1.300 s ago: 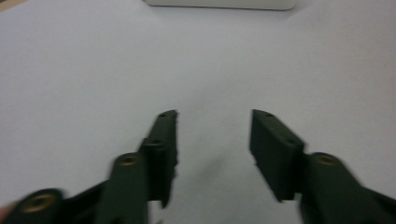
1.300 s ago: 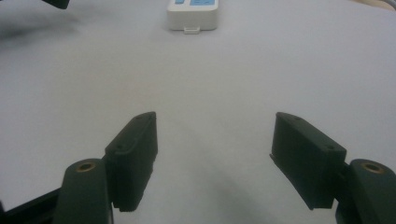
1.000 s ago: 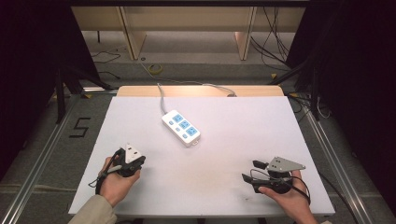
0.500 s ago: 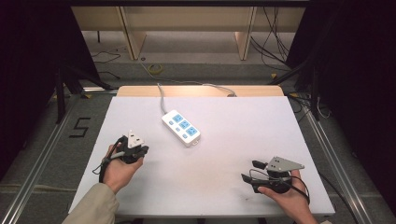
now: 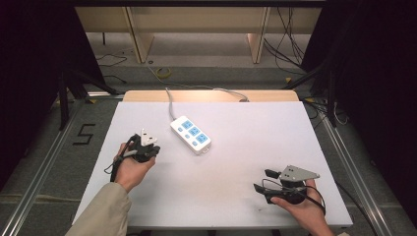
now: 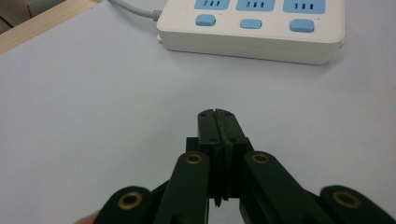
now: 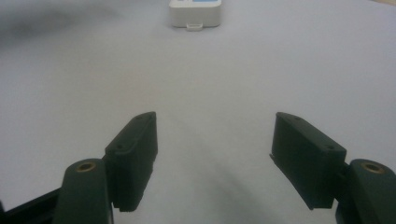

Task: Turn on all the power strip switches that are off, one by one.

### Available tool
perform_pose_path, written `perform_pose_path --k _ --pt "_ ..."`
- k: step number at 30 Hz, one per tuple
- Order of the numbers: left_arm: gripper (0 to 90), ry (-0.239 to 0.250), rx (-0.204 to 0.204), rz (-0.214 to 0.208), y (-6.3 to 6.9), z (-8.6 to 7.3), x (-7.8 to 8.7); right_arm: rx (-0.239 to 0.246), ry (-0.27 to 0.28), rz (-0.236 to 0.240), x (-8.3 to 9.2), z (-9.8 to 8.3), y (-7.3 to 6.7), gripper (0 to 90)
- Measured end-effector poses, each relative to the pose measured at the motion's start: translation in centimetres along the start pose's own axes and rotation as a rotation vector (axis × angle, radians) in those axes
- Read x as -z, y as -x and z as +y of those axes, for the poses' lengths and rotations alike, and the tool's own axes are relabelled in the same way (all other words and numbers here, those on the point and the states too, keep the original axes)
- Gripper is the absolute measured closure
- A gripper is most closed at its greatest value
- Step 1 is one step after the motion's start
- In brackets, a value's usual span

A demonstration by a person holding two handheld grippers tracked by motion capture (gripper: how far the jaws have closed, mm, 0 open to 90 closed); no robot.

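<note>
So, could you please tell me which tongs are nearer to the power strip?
Left. The left tongs sit just left of the power strip; the right tongs are farther off, toward the table's near right corner.

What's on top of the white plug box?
On top of the power strip sit three blue sockets, each with a blue button. Nothing is plugged in. What lies beneath it on the table is covered.

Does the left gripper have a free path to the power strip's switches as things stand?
Probably yes. The left gripper, jaws shut and empty, points at the power strip over bare white table; its blue switches face it, with nothing between.
</note>
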State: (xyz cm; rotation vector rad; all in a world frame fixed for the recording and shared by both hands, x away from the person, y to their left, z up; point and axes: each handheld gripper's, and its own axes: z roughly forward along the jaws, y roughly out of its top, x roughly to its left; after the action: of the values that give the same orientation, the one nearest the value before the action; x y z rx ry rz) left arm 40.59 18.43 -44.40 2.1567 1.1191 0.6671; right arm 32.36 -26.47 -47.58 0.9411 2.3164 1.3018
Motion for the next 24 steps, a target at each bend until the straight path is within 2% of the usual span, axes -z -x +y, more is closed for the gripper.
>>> perform_pose_path --k 9,24 --pt "89.9 0.012 0.009 0.004 -0.4 0.8 -0.9 0.001 -0.003 -0.002 0.0 -0.1 0.1 32.2" --pt "89.9 0.007 -0.017 0.013 -1.1 2.3 -1.9 0.001 -0.004 -0.005 0.1 -0.2 0.1 32.2"
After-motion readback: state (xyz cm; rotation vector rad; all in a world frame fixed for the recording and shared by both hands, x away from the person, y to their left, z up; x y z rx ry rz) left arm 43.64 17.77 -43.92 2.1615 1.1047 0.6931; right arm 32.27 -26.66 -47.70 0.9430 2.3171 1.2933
